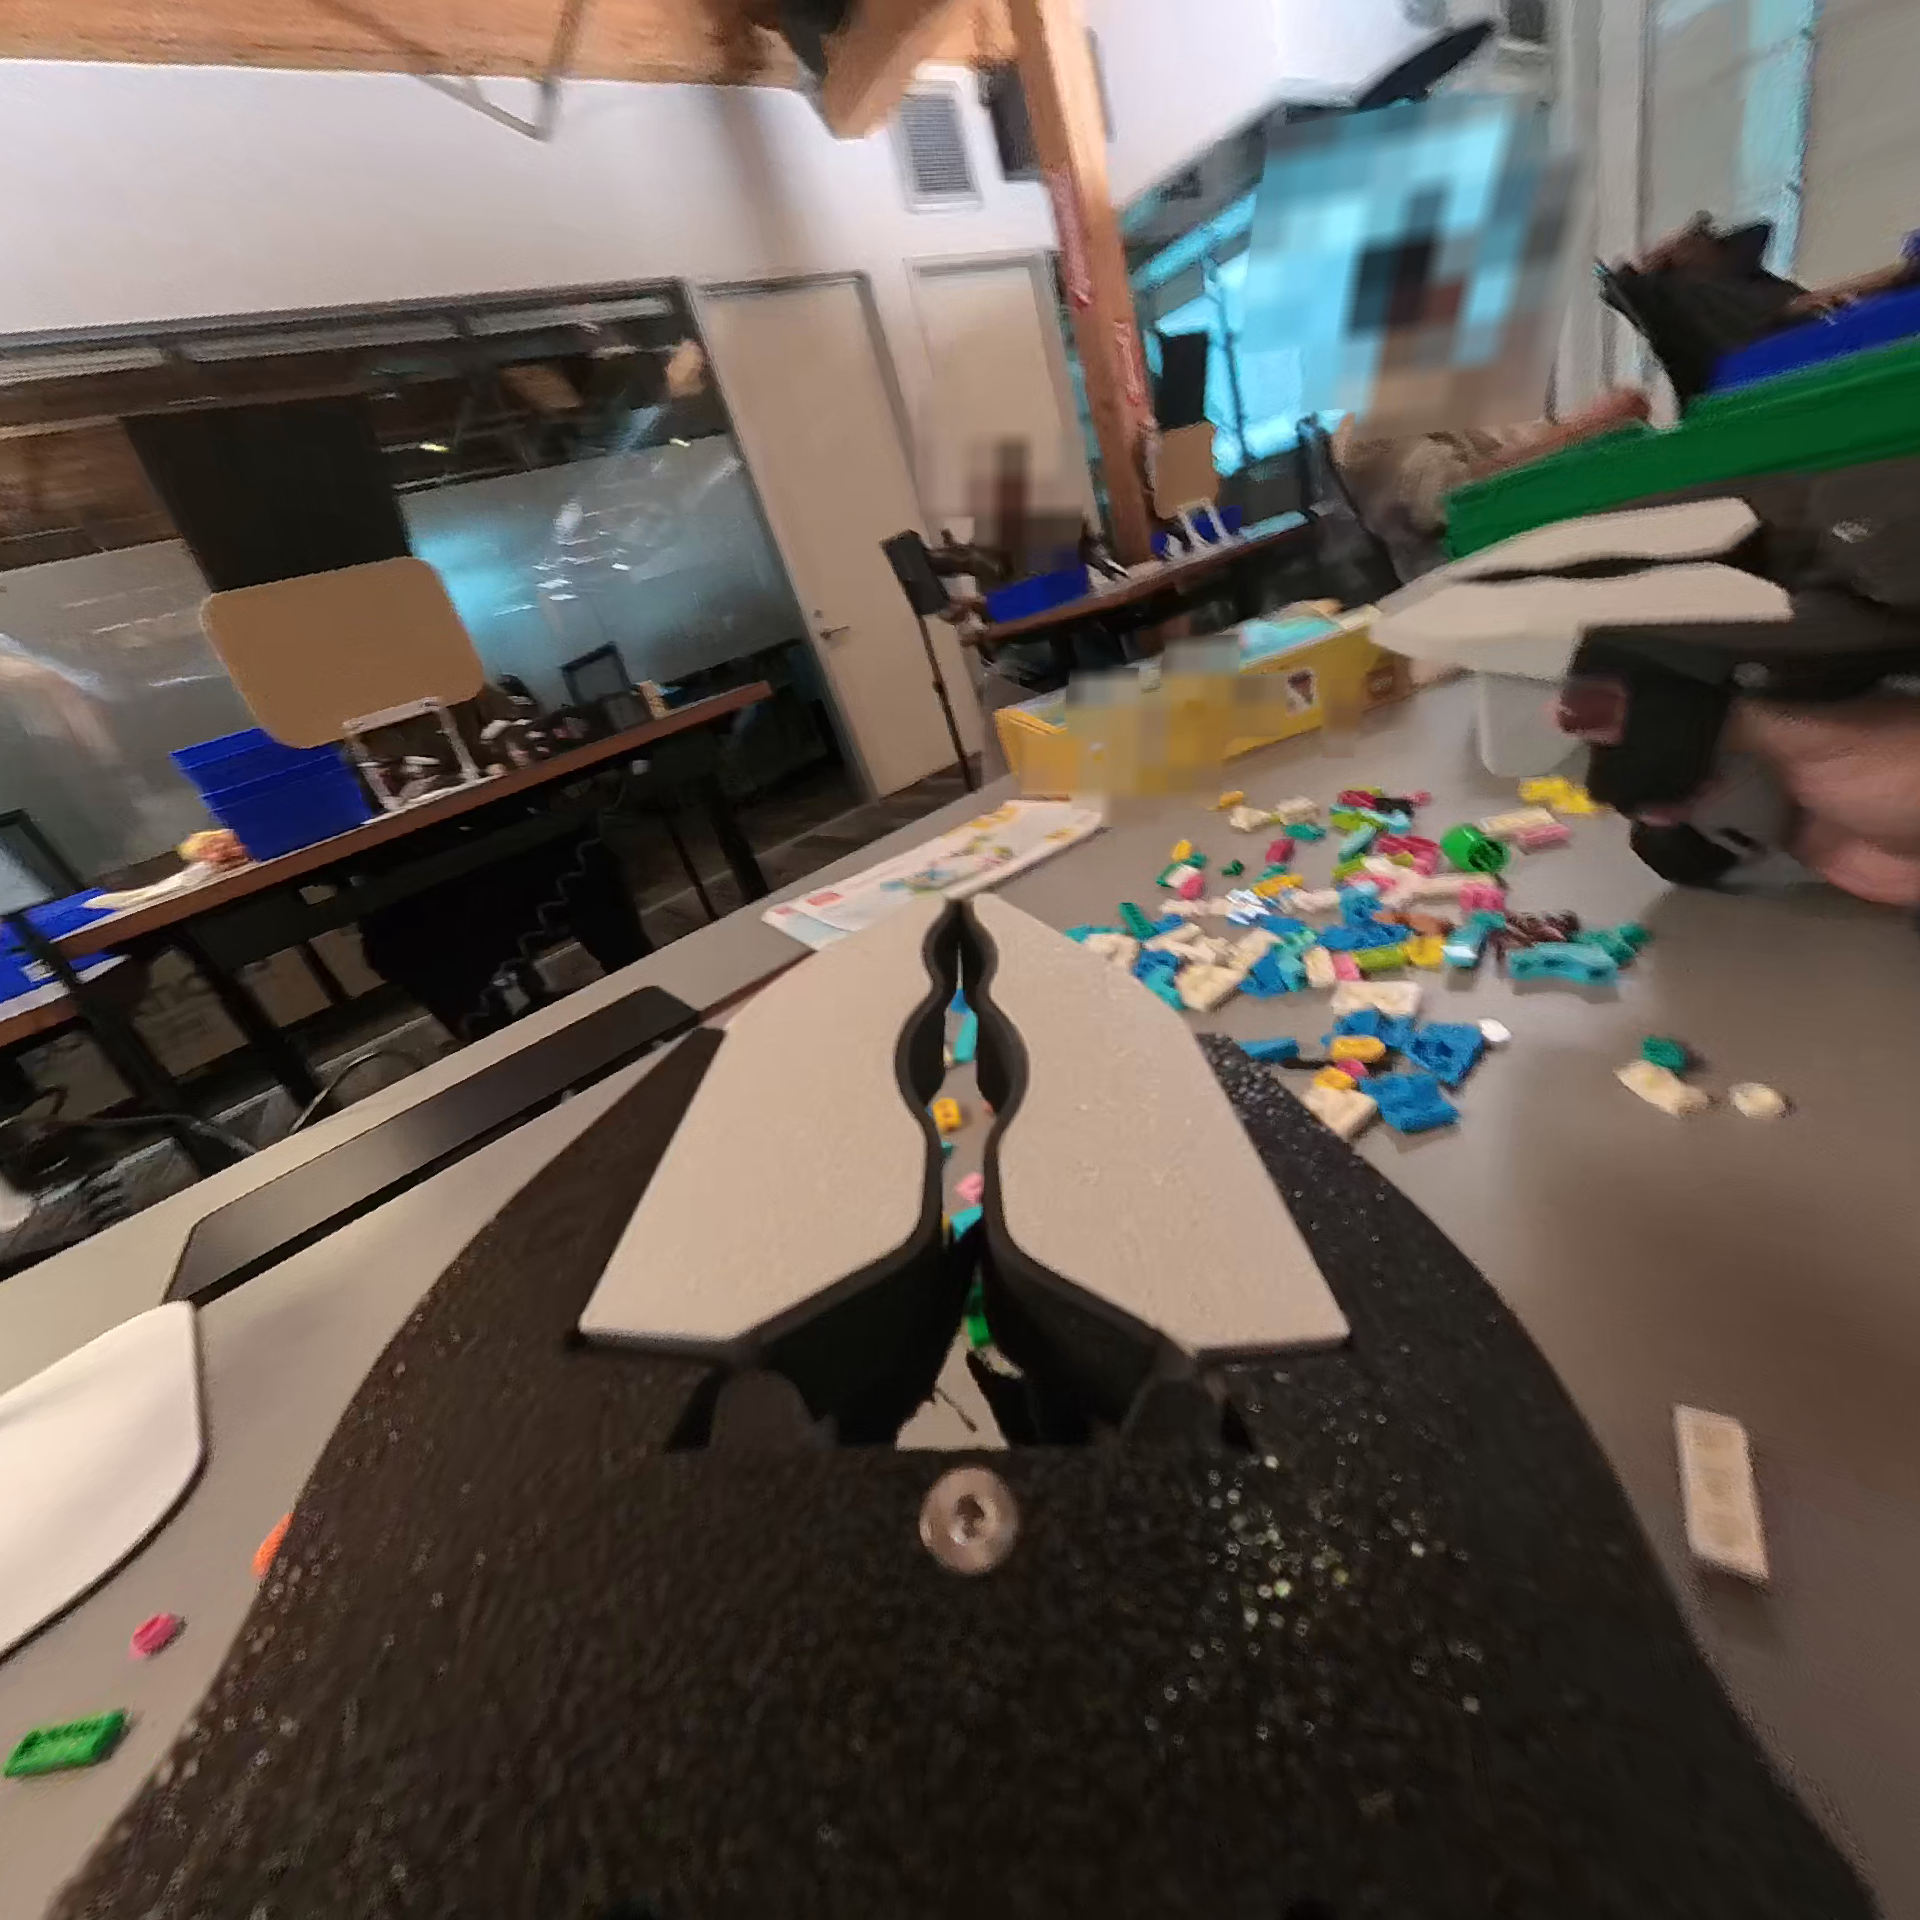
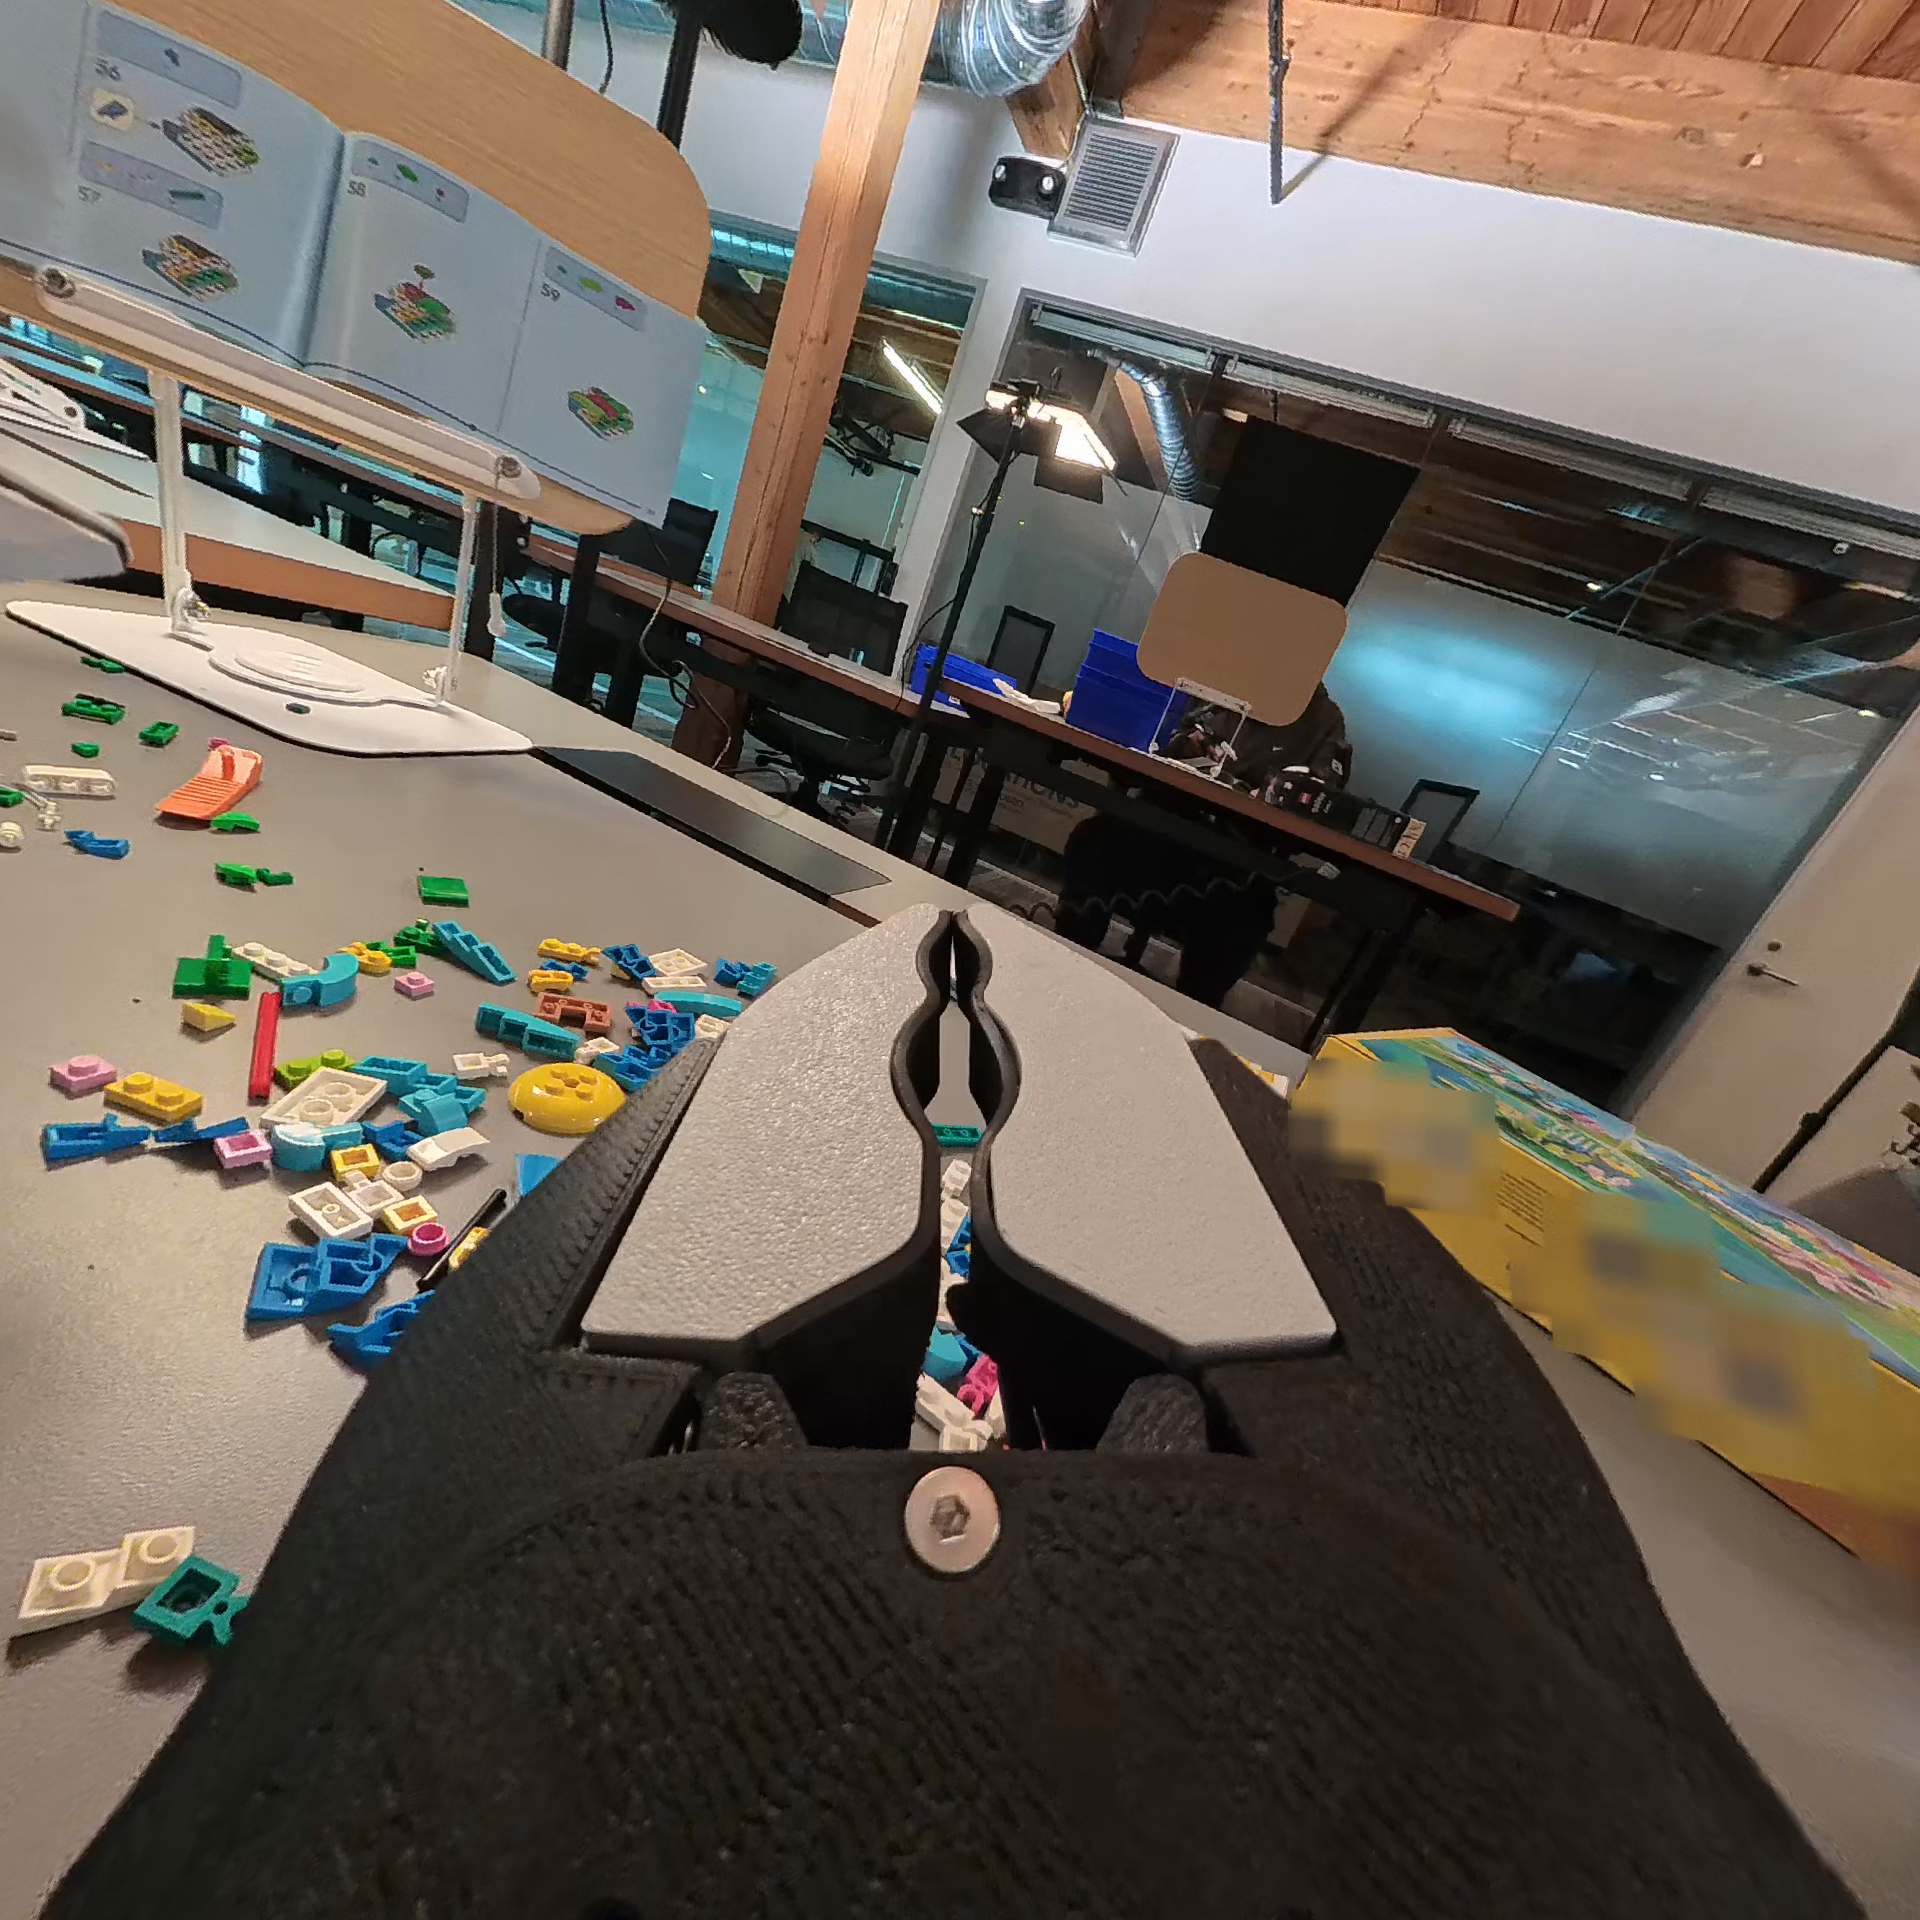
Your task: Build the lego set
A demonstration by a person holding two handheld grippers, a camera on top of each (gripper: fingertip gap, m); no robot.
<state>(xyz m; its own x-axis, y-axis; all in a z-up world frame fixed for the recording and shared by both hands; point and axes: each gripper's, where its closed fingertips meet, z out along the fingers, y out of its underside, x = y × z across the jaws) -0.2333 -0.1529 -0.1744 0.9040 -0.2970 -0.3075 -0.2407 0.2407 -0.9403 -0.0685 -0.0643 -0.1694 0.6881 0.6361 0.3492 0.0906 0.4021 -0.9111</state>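
Note:
My left gripper [image 1: 958, 914] is shut and empty, held above the grey table [image 1: 1558, 1299]. A pile of small loose bricks [image 1: 1351, 935] in blue, teal, white, pink and yellow lies ahead to its right. My right gripper [image 2: 954, 920] is shut with nothing between its tips, above the right side of the same pile [image 2: 416, 1091]. It also shows in the left wrist view [image 1: 1455, 597], held by a hand at the right. A green flat slab [image 1: 1683, 457] shows just above it; I cannot tell whether they touch.
An open instruction booklet [image 2: 364, 260] rests on a white stand [image 2: 270, 675] at the far left. A second booklet [image 1: 935, 862] and a yellow box [image 2: 1610, 1247] lie at the table's far edge. An orange brick separator [image 2: 213, 784] and a white tub [image 1: 1517, 717] stand nearby. My hands' fingertips stand some 20 centimeters from each other.

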